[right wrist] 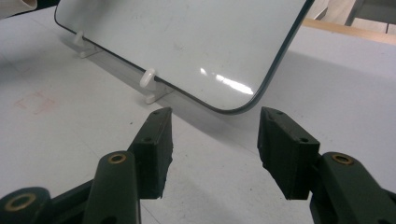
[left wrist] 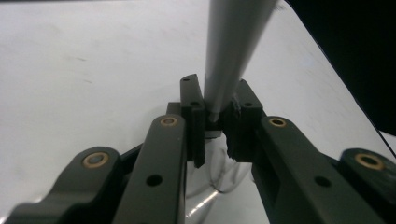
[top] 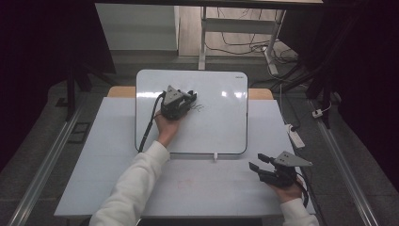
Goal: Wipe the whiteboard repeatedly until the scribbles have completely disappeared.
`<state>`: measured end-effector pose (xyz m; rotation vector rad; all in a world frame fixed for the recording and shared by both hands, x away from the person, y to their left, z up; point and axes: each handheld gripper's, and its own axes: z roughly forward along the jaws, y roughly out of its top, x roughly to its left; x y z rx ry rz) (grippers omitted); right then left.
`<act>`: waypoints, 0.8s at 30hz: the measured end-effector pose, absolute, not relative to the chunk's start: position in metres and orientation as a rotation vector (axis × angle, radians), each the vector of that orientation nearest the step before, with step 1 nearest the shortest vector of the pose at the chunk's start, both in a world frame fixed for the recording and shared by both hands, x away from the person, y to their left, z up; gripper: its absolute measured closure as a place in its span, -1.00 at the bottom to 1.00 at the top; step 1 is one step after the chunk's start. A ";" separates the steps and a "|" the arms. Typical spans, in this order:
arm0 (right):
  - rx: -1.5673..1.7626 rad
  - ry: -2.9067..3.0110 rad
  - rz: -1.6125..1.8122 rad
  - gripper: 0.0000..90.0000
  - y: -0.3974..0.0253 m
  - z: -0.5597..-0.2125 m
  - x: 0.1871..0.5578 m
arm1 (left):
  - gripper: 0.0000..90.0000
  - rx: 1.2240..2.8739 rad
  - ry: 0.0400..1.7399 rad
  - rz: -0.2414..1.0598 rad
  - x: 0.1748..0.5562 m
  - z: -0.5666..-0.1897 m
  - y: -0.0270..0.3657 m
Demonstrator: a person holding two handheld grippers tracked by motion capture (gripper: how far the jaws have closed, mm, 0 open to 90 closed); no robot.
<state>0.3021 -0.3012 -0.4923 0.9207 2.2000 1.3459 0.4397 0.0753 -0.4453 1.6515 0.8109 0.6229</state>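
Observation:
A white whiteboard [top: 211, 127] leans on small white clips [right wrist: 149, 79] on the pale table [top: 108, 174]. My left gripper [top: 190, 96] is over its upper middle, shut on a grey marker [left wrist: 231, 46] that runs up and away between the jaws [left wrist: 215, 121]. Dark scribbled lines [top: 198, 108] lie on the board just right of that gripper. My right gripper [top: 256, 162] hovers near the table's front right, open with nothing between its fingers [right wrist: 212, 144], pointing at the whiteboard's [right wrist: 187, 42] lower corner.
A faint reddish smudge [top: 186, 181] marks the table in front of the board. A white power strip [top: 295, 136] and cables lie on the floor to the right. A desk frame [top: 203, 42] stands beyond the table.

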 end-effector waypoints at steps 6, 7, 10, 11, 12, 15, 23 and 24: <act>0.913 2.204 1.337 0.00 -0.300 -0.492 0.301 | 0.73 1.724 0.725 0.629 0.430 -0.454 0.054; 0.917 2.200 1.340 0.00 -0.300 -0.492 0.301 | 0.73 1.710 0.744 0.637 0.432 -0.452 0.059; 0.923 2.197 1.346 0.00 -0.301 -0.492 0.301 | 0.73 1.644 0.824 0.651 0.437 -0.445 0.083; 0.920 2.198 1.347 0.00 -0.301 -0.492 0.301 | 0.73 1.634 0.837 0.637 0.438 -0.445 0.087; 0.920 2.198 1.347 0.00 -0.301 -0.492 0.301 | 0.73 1.634 0.837 0.637 0.438 -0.445 0.087; 0.910 2.209 1.345 0.00 -0.298 -0.492 0.301 | 0.73 1.683 0.782 0.612 0.429 -0.455 0.069; 0.917 2.199 1.347 0.00 -0.300 -0.491 0.301 | 0.73 1.689 0.809 0.676 0.431 -0.448 0.083; 0.917 2.199 1.347 0.00 -0.300 -0.491 0.301 | 0.73 1.671 0.833 0.666 0.433 -0.446 0.093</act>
